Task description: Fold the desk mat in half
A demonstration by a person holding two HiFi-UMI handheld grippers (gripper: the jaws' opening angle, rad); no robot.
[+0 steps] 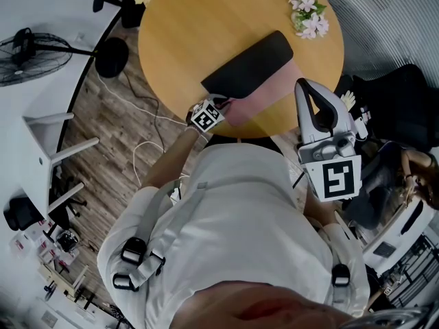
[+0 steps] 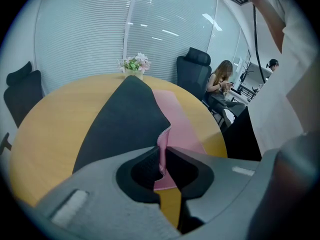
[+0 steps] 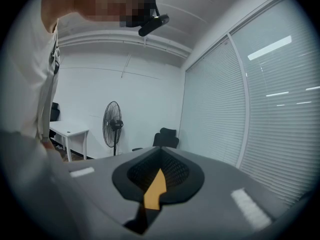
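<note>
On the round wooden table lies the desk mat, black on one face and pink on the other, with the black face turned up over part of the pink. My left gripper is at the mat's near corner, shut on its edge. In the left gripper view the thin pink edge stands pinched between the pads of the left gripper, and the black fold runs away toward the far side. The right gripper is held up over the table's right edge, shut and holding nothing.
A small pot of flowers stands at the table's far side. Office chairs ring the table. A standing fan and a white desk are on the left, with cables on the floor. A seated person is off to the right.
</note>
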